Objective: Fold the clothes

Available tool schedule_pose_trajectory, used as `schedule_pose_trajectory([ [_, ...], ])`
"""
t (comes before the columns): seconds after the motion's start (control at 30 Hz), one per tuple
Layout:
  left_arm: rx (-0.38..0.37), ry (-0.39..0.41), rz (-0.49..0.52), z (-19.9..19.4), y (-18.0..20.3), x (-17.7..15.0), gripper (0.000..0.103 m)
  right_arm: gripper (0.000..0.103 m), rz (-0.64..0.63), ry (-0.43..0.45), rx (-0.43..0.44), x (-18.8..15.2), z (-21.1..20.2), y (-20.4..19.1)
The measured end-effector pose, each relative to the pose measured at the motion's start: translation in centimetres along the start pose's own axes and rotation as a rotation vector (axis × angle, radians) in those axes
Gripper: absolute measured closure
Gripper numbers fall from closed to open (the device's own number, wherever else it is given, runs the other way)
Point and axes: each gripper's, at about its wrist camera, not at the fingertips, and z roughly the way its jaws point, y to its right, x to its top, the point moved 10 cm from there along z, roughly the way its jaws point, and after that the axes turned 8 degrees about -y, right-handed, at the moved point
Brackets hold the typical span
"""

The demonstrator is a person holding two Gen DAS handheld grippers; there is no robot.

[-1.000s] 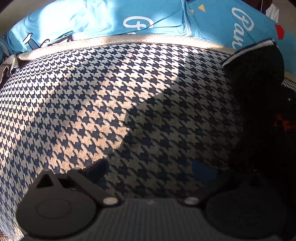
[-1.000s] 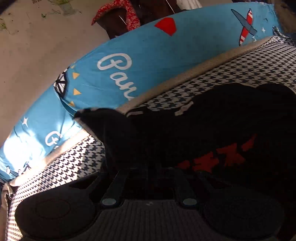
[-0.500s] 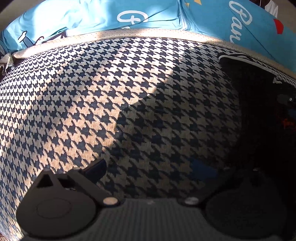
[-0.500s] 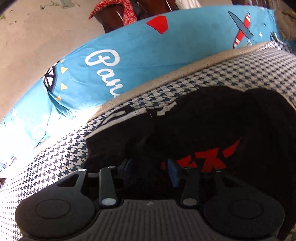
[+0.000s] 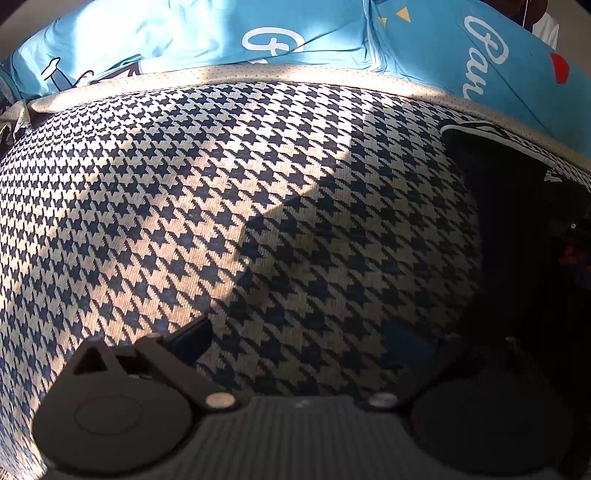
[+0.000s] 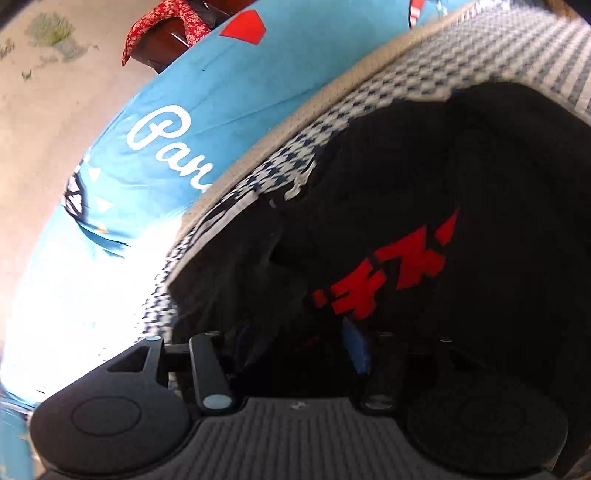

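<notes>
A black garment (image 6: 461, 177) with red print (image 6: 391, 273) and a white-striped trim lies on the houndstooth cover (image 6: 424, 70). My right gripper (image 6: 299, 347) hovers low over the garment's left part. It is open, its blue pads apart, with dark cloth beneath them. In the left wrist view the same garment (image 5: 517, 229) fills the right edge in shadow. My left gripper (image 5: 299, 339) stands open over bare houndstooth cover (image 5: 207, 192), to the left of the garment, holding nothing.
A light blue printed cloth with white script (image 5: 229, 33) runs along the far edge of the cover, also the blue cloth (image 6: 192, 110) in the right view. Behind it stands dark furniture with a red patterned cloth (image 6: 162, 22). Sunlight falls across the cover's left half.
My right gripper has opened and let go of the black garment's edge, which now lies flat; its view has tilted. The left gripper has hardly moved.
</notes>
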Motion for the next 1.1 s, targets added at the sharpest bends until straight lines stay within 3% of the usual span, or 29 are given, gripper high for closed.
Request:
schedule_pose_trajectory([
  [0.17, 0.001, 0.013, 0.0, -0.2, 0.1, 0.1, 0.0, 0.051, -0.028, -0.021, 0.037, -0.7, 0.7, -0.9],
  [0.23, 0.007, 0.019, 0.006, -0.3, 0.2, 0.2, 0.0, 0.059, -0.053, 0.0, 0.022, -0.9, 0.9, -1.2],
  [0.3, 0.013, 0.027, 0.009, -0.4, 0.2, 0.3, 0.0, 0.089, -0.099, 0.026, 0.001, -1.1, 0.8, -1.8],
  [0.47, 0.041, 0.082, -0.005, -1.4, -0.7, 1.2, 0.0, 0.094, -0.268, 0.138, 0.054, -1.6, -1.1, -5.4],
  [0.57, 0.06, 0.13, -0.03, -2.5, -1.9, 2.1, 0.0, 0.094, -0.323, 0.14, 0.185, -2.7, -1.5, -8.2],
  [0.83, 0.161, 0.247, -0.144, -5.0, -6.5, 4.0, 0.0, 0.094, -0.438, -0.019, 0.475, -8.7, 1.1, -15.4],
  [0.97, 0.177, 0.268, -0.169, -5.6, -7.6, 4.2, 0.0, 0.083, -0.476, -0.069, 0.457, -10.7, 2.8, -16.1],
  [1.03, 0.171, 0.262, -0.164, -5.5, -7.6, 4.2, 0.0, 0.071, -0.463, -0.092, 0.44, -10.6, 3.4, -15.7],
  [1.07, 0.167, 0.256, -0.16, -5.3, -7.5, 4.1, 0.0, 0.058, -0.464, -0.111, 0.404, -10.3, 3.8, -15.3],
  [1.1, 0.164, 0.249, -0.155, -5.2, -7.4, 4.0, 0.0, 0.054, -0.466, -0.129, 0.369, -10.1, 4.1, -14.9],
])
